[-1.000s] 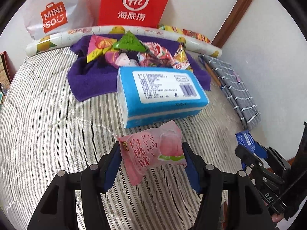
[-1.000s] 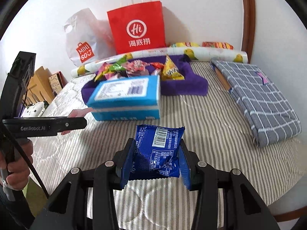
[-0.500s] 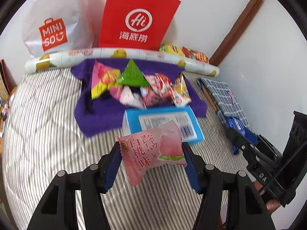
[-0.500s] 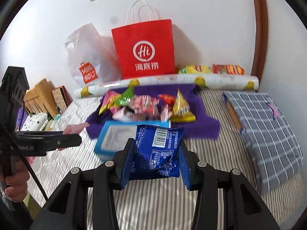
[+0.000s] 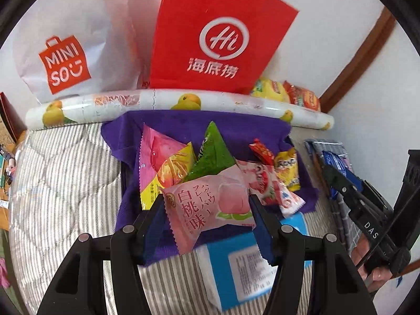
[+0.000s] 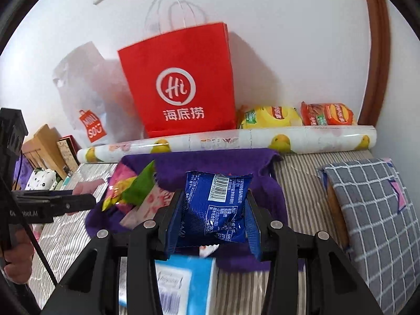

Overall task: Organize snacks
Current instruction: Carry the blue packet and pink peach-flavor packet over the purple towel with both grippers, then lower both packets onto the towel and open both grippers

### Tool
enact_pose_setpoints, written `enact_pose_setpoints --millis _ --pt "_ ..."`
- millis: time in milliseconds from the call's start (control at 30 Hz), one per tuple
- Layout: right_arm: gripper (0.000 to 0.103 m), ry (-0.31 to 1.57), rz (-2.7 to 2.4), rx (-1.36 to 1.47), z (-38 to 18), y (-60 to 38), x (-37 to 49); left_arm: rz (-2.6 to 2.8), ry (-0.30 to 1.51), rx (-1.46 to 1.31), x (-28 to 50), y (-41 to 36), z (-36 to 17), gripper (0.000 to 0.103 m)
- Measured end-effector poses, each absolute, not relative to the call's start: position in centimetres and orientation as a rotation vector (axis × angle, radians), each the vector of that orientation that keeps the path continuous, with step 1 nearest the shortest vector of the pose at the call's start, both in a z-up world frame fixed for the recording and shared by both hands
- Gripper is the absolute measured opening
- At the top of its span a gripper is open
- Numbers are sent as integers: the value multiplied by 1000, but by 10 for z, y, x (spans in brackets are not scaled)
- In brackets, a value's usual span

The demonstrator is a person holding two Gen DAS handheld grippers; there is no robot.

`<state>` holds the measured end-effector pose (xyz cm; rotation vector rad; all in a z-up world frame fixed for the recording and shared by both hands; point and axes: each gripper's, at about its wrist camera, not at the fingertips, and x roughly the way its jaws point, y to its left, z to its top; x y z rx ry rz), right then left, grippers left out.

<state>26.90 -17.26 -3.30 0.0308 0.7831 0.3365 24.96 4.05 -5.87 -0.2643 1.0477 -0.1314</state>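
My left gripper [image 5: 207,218] is shut on a pink peach snack packet [image 5: 207,207], held in the air over the near edge of a purple cloth [image 5: 183,123]. Several snack packets lie heaped on that cloth, among them a green triangular one [image 5: 212,155]. My right gripper [image 6: 212,215] is shut on a blue snack packet [image 6: 214,207] with its barcode facing up, also above the purple cloth [image 6: 210,162]. The right gripper [image 5: 351,191] shows at the right edge of the left wrist view. At the left edge of the right wrist view appears the left gripper [image 6: 65,204].
A blue tissue pack [image 5: 252,265] lies on the striped bed just below both grippers. Behind the cloth lie a fruit-print roll [image 5: 170,105], a red paper bag [image 5: 218,39], a white plastic bag [image 5: 68,47] and two chip bags [image 6: 296,115]. A folded checked cloth [image 6: 372,215] lies at right.
Both grippers have moved forward over the tissue pack toward the purple cloth and the red bag, each still holding its packet. The tissue pack has slid to the bottom of both views.
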Motion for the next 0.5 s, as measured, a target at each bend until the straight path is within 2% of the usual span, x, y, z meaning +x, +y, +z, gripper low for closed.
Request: enact_pose_setpoints --millis 500 --pt "44 931 367 18 -95 -155 324 -114 1084 -273 286 30 -99 61"
